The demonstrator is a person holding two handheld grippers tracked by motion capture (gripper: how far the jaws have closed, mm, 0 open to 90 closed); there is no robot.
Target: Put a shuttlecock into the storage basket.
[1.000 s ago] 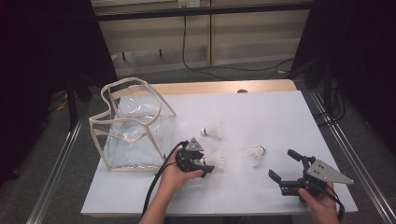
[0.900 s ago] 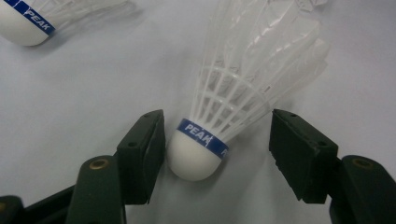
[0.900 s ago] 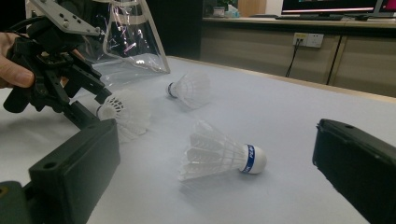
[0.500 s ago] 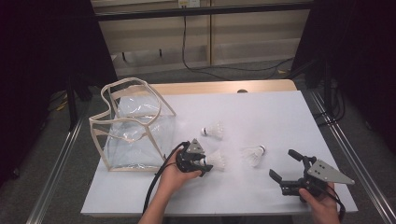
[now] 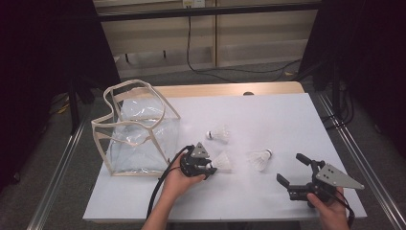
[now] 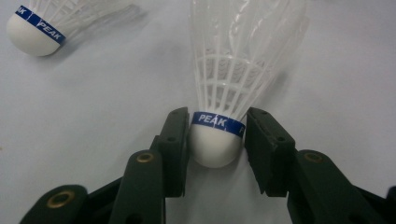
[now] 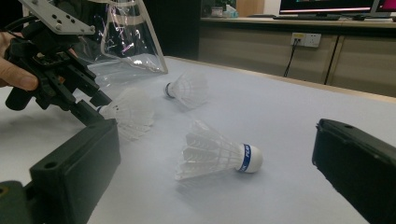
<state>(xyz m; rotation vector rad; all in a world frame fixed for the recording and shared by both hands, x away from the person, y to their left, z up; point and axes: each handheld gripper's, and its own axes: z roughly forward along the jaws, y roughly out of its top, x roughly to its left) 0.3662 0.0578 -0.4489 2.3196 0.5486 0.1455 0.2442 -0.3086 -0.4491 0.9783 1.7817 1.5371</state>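
White and flat, the counter (image 5: 268, 120) carried a clear plastic bag with cream trim (image 5: 136, 129) at its left in the high view, and three white feathered shuttlecocks lay to its right. The left tongs (image 5: 209, 166) sat at the cork end of the nearest shuttlecock (image 5: 222, 162), whose skirt pointed away toward the right; the right tongs (image 5: 293, 168) rested well apart, jaws spread with nothing between them, near a second shuttlecock (image 5: 260, 159).

From the left gripper view, the shuttlecock (image 6: 233, 84) lay straight ahead, long axis in line with the tongs, its rounded white cork with a blue band between the jaws. The jaws had just been closing; both stood against the cork's sides, so I judged it gripped.

From the right gripper view, the left tongs (image 7: 95, 105) met that shuttlecock (image 7: 130, 112) beside the bag (image 7: 126, 32)
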